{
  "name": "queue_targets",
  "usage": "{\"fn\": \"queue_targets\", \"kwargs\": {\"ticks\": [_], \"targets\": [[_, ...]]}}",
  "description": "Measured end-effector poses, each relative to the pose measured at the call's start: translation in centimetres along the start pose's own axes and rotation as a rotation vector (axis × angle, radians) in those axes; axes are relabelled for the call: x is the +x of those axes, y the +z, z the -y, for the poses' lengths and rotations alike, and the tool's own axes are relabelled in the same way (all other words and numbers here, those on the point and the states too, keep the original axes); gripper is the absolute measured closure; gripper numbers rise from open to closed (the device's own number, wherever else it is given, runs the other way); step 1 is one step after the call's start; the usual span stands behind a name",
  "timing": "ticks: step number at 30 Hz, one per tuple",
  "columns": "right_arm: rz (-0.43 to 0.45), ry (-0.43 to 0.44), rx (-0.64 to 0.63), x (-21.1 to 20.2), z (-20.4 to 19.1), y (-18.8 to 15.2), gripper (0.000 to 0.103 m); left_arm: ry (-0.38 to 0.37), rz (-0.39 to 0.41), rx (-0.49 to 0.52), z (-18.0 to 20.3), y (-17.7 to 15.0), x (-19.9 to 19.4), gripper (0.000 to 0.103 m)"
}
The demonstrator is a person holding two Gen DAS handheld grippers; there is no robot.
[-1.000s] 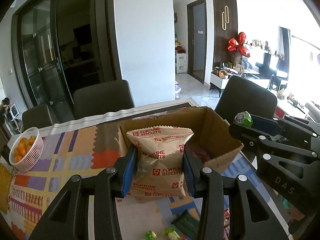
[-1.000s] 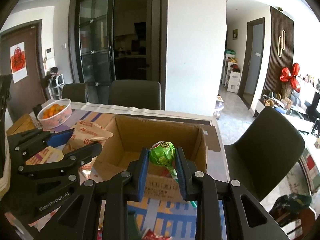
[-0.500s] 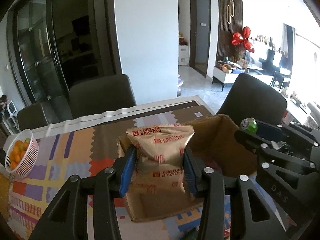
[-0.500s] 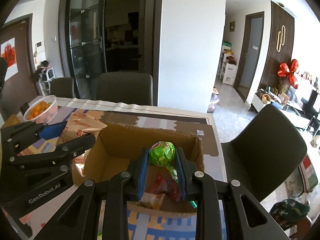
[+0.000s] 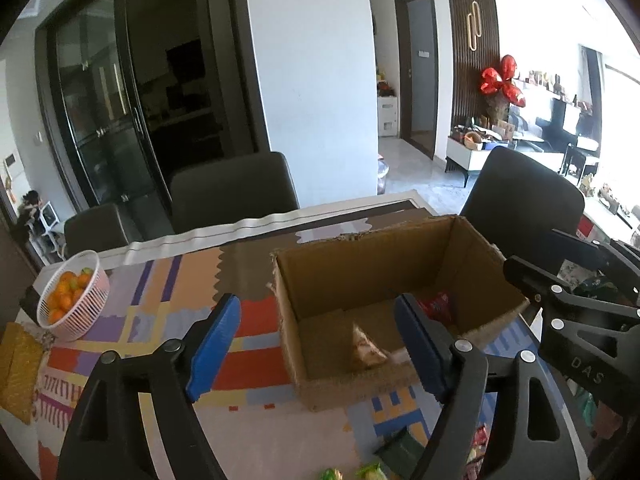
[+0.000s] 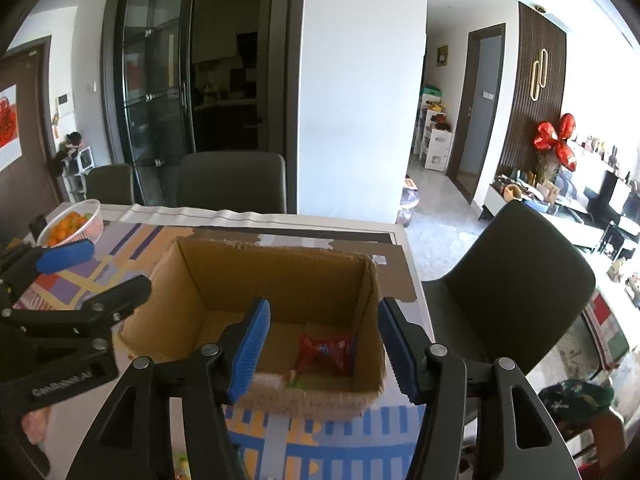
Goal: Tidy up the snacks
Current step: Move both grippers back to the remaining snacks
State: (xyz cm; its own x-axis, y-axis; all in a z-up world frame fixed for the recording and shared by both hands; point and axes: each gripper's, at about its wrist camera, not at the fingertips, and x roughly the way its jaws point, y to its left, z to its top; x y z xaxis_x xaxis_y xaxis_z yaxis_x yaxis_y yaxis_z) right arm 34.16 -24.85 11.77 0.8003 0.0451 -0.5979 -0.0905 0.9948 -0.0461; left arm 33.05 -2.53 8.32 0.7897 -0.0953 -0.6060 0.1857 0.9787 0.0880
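An open cardboard box stands on the patterned tablecloth. My left gripper is open and empty, hovering over the box's near left corner. The tan Fortune Biscuits bag lies inside the box, blurred. My right gripper is open and empty above the box's near edge. A red snack packet lies on the box floor, and a bit of green lollipop shows at the near wall. Each gripper shows in the other's view, the right one and the left one.
A white basket of oranges stands at the table's left. Loose snack wrappers lie on the cloth in front of the box. Dark chairs surround the table's far and right sides.
Both grippers opened. The biscuit bag dropped from the left gripper into the box, and the green lollipop dropped from the right gripper into the box.
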Motion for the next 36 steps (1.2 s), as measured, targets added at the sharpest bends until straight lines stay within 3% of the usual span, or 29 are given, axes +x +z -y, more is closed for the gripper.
{"fn": "queue_targets", "kwargs": {"ticks": [18, 36], "targets": [[0.041, 0.038, 0.008, -7.7, -1.2, -6.2, 0.043, -0.041, 0.012, 0.040, 1.2, -7.3, -7.5, 0.021], [-0.127, 0.059, 0.030, -7.7, -1.7, -13.9, 0.043, -0.099, -0.123, 0.024, 1.9, -15.4, -7.8, 0.021]]}}
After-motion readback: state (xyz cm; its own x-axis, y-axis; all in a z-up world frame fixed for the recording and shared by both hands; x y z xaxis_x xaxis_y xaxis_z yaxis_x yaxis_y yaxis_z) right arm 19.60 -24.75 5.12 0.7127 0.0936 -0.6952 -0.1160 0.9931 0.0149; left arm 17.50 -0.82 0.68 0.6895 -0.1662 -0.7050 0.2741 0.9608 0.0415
